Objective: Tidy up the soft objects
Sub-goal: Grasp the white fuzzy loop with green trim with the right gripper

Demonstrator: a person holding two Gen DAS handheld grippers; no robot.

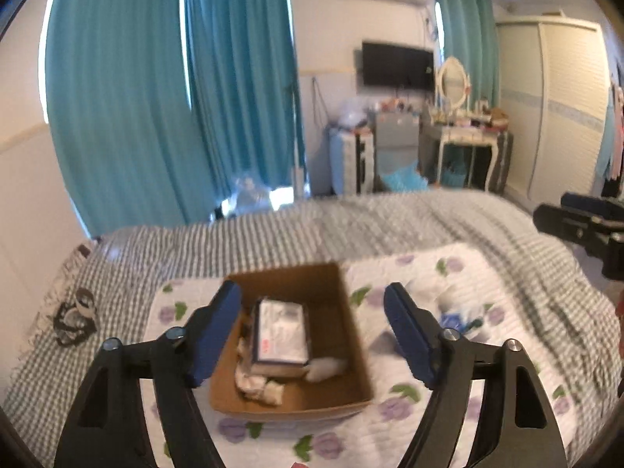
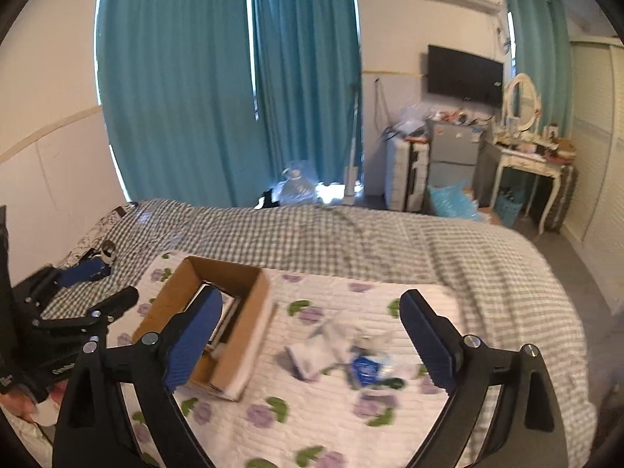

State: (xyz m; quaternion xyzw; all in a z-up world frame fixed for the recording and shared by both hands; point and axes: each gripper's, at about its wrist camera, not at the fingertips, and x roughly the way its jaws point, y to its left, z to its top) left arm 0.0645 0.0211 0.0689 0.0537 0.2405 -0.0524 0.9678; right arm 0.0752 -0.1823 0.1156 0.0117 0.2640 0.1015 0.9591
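Observation:
An open cardboard box [image 1: 335, 351] sits on a floral quilted mat [image 1: 487, 273] on the bed. Inside it lie a flat white packet [image 1: 280, 331], crumpled white cloth [image 1: 257, 384] and a white fluffy piece [image 1: 325, 366]. My left gripper [image 1: 312, 304] is open and empty, hovering above the box. In the right wrist view the box [image 2: 245, 335] is at left, and loose soft items lie on the mat [image 2: 351, 284]: a white piece [image 2: 312, 351] and a blue-and-white packet [image 2: 366, 366]. My right gripper [image 2: 312, 312] is open and empty above them. The left gripper [image 2: 78, 296] shows at far left.
The bed has a grey checked cover [image 2: 351, 234]. Dark straps [image 1: 74, 319] lie on it left of the mat. Teal curtains [image 2: 195, 78], a suitcase [image 2: 405, 171], a small fridge [image 2: 452, 152] and a dressing table [image 2: 526, 156] stand beyond the bed.

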